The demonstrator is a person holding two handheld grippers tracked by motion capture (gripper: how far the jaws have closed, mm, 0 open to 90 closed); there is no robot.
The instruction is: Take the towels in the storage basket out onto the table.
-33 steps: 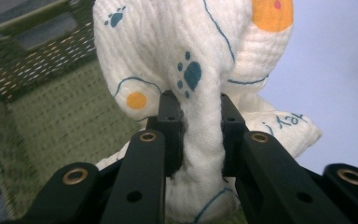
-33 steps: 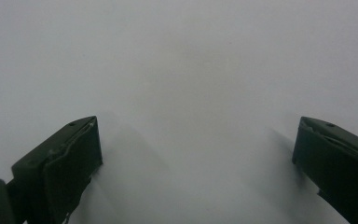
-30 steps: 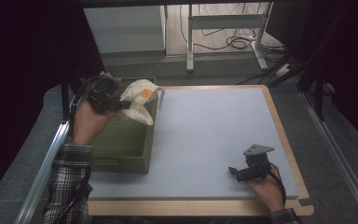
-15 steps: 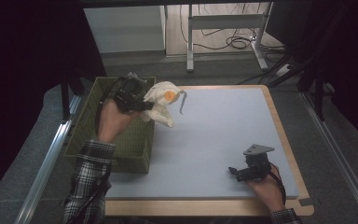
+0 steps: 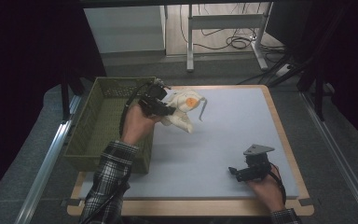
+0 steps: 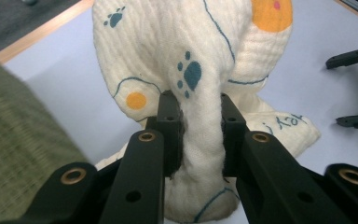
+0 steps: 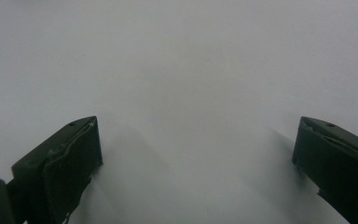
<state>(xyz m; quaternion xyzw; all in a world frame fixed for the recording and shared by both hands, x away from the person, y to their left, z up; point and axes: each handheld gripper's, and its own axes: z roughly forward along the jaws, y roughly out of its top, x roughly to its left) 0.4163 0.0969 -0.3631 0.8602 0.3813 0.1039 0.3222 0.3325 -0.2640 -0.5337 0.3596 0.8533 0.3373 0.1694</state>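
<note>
Cream muslin, printed with teal paw marks and orange dots: that is the cloth (image 6: 200, 88) I have pinched in my left gripper (image 5: 161, 106), its jaws clamped on a bunched fold while the rest hangs loose beneath. In the high view the cloth (image 5: 182, 112) is in the air over the pale blue mat (image 5: 233, 135), just beside the near corner of the green basket (image 5: 102, 135) and clear of its rim. My worry is the grip itself: I hold only a narrow gathered ridge of soft fabric, so I judge a quick swing could let it slide out of the pads, or the dangling tail and its thin cord could catch on the basket's edge if I pass back that way. It may also land crumpled if I release it from this height. My right gripper (image 5: 247, 171) rests low on the mat near the front edge, jaws spread wide with nothing between them. What I can see of the basket's floor looks bare; its near wall hides the rest.
</note>
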